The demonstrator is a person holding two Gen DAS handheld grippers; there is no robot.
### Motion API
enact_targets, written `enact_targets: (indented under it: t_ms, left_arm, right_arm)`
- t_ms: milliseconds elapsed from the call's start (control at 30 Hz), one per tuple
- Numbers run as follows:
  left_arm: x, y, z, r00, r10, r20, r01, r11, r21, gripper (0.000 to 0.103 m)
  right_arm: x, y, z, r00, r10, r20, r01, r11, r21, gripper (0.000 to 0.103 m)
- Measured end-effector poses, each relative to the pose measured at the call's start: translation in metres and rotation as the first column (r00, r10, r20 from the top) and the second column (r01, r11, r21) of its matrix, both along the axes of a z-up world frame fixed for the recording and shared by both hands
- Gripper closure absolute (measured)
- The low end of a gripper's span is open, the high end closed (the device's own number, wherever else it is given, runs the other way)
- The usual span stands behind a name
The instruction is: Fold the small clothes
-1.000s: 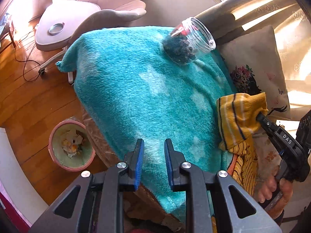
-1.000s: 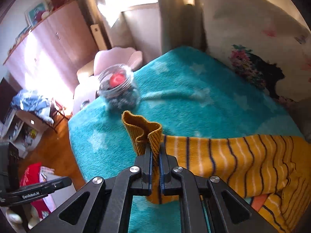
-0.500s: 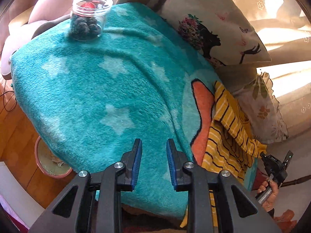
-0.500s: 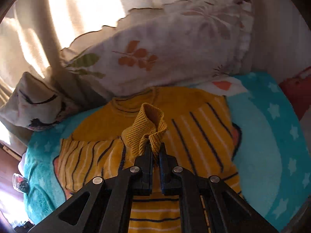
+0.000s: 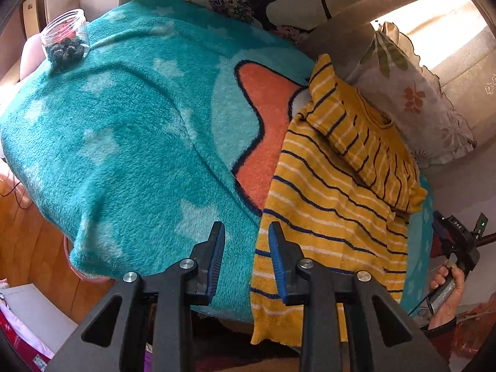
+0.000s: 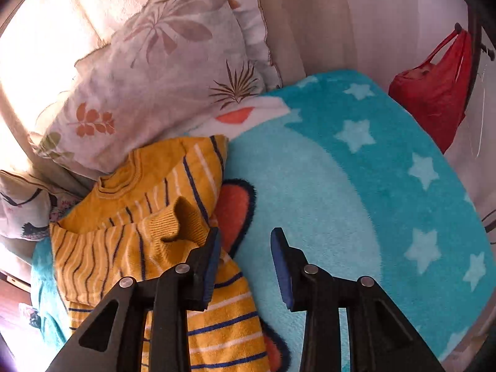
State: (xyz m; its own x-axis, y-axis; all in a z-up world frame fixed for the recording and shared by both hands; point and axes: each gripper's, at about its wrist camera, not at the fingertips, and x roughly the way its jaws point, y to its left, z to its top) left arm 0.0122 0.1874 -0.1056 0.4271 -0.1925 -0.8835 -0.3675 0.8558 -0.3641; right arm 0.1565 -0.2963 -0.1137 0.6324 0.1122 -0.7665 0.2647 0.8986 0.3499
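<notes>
A small yellow sweater (image 5: 334, 192) with navy and white stripes lies on the teal star blanket (image 5: 130, 130), one sleeve folded across its body. My left gripper (image 5: 246, 240) hovers over the sweater's lower left hem; its jaws are opening and nothing sits between them. In the right wrist view the sweater (image 6: 148, 241) lies left of my right gripper (image 6: 245, 241). Its jaws are opening too, with the sleeve cuff (image 6: 179, 220) lying free just left of the left finger. The right gripper (image 5: 455, 241), held by a hand, also shows at the left wrist view's right edge.
A clear jar (image 5: 65, 43) of dark items stands at the blanket's far left corner. Two patterned pillows (image 5: 415, 93) (image 5: 272, 0) lean behind the sweater. A red bag (image 6: 434, 93) hangs at the right. Wooden floor (image 5: 28, 241) lies beyond the blanket's edge.
My right gripper carried the cuff across onto the sweater's body, let it go and opened. My left gripper swung right to the sweater's hem and widened slightly.
</notes>
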Motion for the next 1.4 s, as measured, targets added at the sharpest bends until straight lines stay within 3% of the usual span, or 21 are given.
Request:
enact_targets:
  t_ms: [167, 300, 400, 467, 533, 567, 633, 700, 733, 767, 800, 900, 1033, 1200, 1300, 1400]
  left_arm:
    - [0.005, -0.036, -0.004, 0.999, -0.052, -0.009, 0.052, 0.999, -0.004, 0.075]
    - [0.008, -0.059, -0.002, 0.997, -0.082, -0.004, 0.082, 0.997, 0.015, 0.075]
    - [0.012, -0.063, -0.002, 0.998, -0.070, -0.007, 0.070, 0.997, 0.026, 0.075]
    - [0.013, -0.064, -0.002, 0.999, -0.053, -0.003, 0.053, 0.998, 0.038, 0.075]
    - [0.012, -0.062, -0.004, 0.999, -0.032, -0.010, 0.032, 0.999, 0.042, 0.075]
    - [0.010, -0.059, -0.006, 1.000, -0.023, -0.016, 0.024, 0.999, 0.043, 0.075]
    - [0.004, -0.054, -0.009, 0.999, -0.004, -0.034, 0.006, 0.998, 0.059, 0.075]
    - [-0.001, -0.047, -0.015, 0.998, 0.017, -0.061, -0.013, 0.998, 0.066, 0.075]
    - [-0.003, -0.043, -0.018, 0.997, 0.027, -0.073, -0.022, 0.998, 0.063, 0.075]
    - [-0.004, -0.039, -0.021, 0.996, 0.034, -0.084, -0.029, 0.998, 0.059, 0.075]
    - [-0.005, -0.036, -0.024, 0.995, 0.038, -0.091, -0.033, 0.998, 0.054, 0.075]
    - [-0.002, -0.029, -0.036, 0.994, 0.029, -0.104, -0.026, 0.999, 0.032, 0.075]
    - [0.010, -0.021, -0.056, 0.993, 0.011, -0.120, -0.014, 1.000, -0.020, 0.075]
    - [0.029, -0.022, -0.067, 0.990, -0.089, -0.106, 0.083, 0.995, -0.062, 0.075]
    - [0.041, -0.021, -0.074, 0.983, -0.164, -0.077, 0.153, 0.979, -0.132, 0.061]
    - [0.046, -0.022, -0.074, 0.975, -0.220, -0.043, 0.209, 0.962, -0.175, 0.058]
  right_arm:
    - [0.004, 0.026, 0.010, 0.975, 0.205, 0.083, -0.215, 0.968, 0.127, 0.067]
    - [0.032, 0.053, 0.003, 0.950, 0.303, 0.072, -0.310, 0.941, 0.137, 0.067]
    - [0.062, 0.064, -0.022, 0.932, 0.362, 0.004, -0.356, 0.915, 0.192, 0.067]
    - [0.077, 0.062, -0.044, 0.933, 0.353, -0.076, -0.340, 0.930, 0.143, 0.067]
    - [0.084, 0.047, -0.059, 0.941, 0.321, -0.104, -0.305, 0.941, 0.147, 0.081]
    - [0.083, 0.036, -0.061, 0.949, 0.298, -0.100, -0.277, 0.944, 0.179, 0.098]
    - [0.075, 0.019, -0.057, 0.967, 0.243, -0.077, -0.222, 0.951, 0.217, 0.100]
    - [0.062, 0.011, -0.046, 0.976, 0.209, -0.060, -0.198, 0.967, 0.159, 0.095]
    - [0.053, 0.009, -0.039, 0.977, 0.209, -0.048, -0.201, 0.969, 0.141, 0.082]
    - [0.044, 0.007, -0.035, 0.976, 0.213, -0.037, -0.205, 0.968, 0.148, 0.058]
    - [0.035, 0.004, -0.034, 0.975, 0.221, -0.026, -0.213, 0.962, 0.171, 0.041]
    - [0.008, -0.002, -0.045, 0.966, 0.249, -0.071, -0.226, 0.945, 0.237, 0.040]
    - [-0.033, -0.003, -0.073, 0.960, 0.230, -0.161, -0.161, 0.921, 0.353, 0.040]
    - [-0.074, 0.008, -0.085, 0.969, 0.193, -0.154, -0.097, 0.871, 0.482, 0.040]
    - [-0.084, 0.018, -0.091, 0.972, 0.184, -0.147, -0.078, 0.841, 0.536, 0.040]
    - [-0.091, 0.029, -0.100, 0.969, 0.192, -0.154, -0.060, 0.789, 0.611, 0.040]
